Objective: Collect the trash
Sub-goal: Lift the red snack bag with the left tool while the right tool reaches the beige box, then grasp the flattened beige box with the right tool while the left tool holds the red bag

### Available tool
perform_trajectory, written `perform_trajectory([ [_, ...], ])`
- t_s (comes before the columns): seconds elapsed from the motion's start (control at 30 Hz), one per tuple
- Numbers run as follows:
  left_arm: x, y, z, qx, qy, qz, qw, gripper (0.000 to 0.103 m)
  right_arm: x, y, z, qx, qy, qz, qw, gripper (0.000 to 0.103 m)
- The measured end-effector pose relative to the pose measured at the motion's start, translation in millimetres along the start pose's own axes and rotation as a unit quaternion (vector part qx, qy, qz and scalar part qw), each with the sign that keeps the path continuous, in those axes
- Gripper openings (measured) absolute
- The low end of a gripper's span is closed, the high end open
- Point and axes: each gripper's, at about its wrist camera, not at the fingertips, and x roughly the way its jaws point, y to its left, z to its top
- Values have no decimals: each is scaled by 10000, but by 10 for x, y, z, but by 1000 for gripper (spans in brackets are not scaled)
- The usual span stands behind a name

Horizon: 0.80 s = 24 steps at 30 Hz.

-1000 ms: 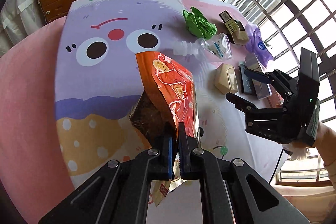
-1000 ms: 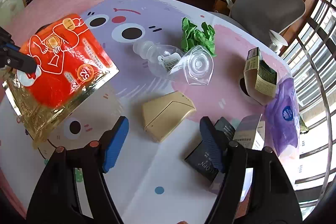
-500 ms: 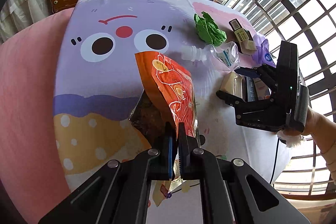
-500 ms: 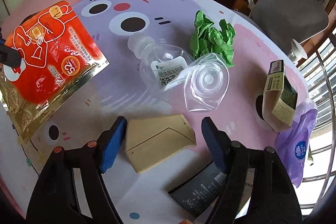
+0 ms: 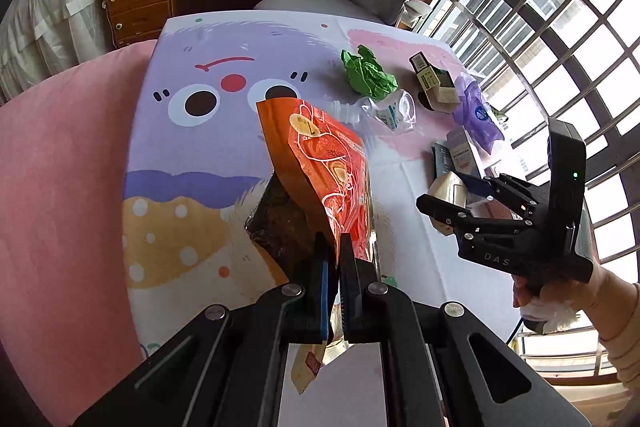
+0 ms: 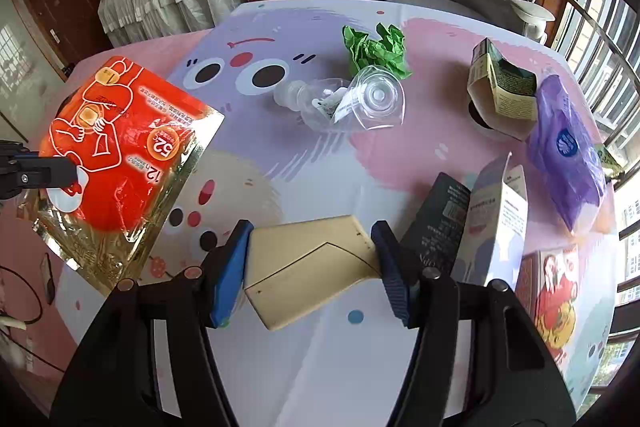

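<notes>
Right between the spread blue pads of the right claw [image 6: 312, 267] sits the tan box [image 6: 312, 267] on the bench [image 6: 280, 367], long axis running 8 to 2 o'clock. Left claw [image 5: 334, 251] is pinching the orange bag [image 5: 324, 167], way over at 9 o'clock.

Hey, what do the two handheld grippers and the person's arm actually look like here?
Both are black, angular linkage frames with silver pivot pins and ribbed blue pads on the fingers. The right gripper carries pale "DAS" lettering, a small green light and a dark cable below. The left gripper looks alike. The arm wears a cream ribbed sleeve.
</notes>
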Motion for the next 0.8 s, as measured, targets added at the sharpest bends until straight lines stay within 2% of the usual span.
perform_trajectory([
  [0.13, -320, -328, -374, -36, -210, 123, 9997, 4, -516, 90, -405, 198, -265, 265, 9991, 57],
  [0.27, -578, -756, -921, -57, -382, 346, 9987, 4, -1123, 187, -969, 166, -545, 604, 9965, 57],
  [0.43, -783, -1277, -1757, -291, -413, 491, 9975, 4, -1603, 314, -1755, 82, -411, 912, 9950, 57],
  [0.63, -929, -1764, -2731, -368, -77, 654, 9972, 4, -1925, 463, -2694, -38, 5, 1162, 9932, 57],
  [0.8, -927, -2009, -3309, -180, 392, 702, 9966, 4, -1960, 489, -3275, 152, 266, 1186, 9925, 58],
])
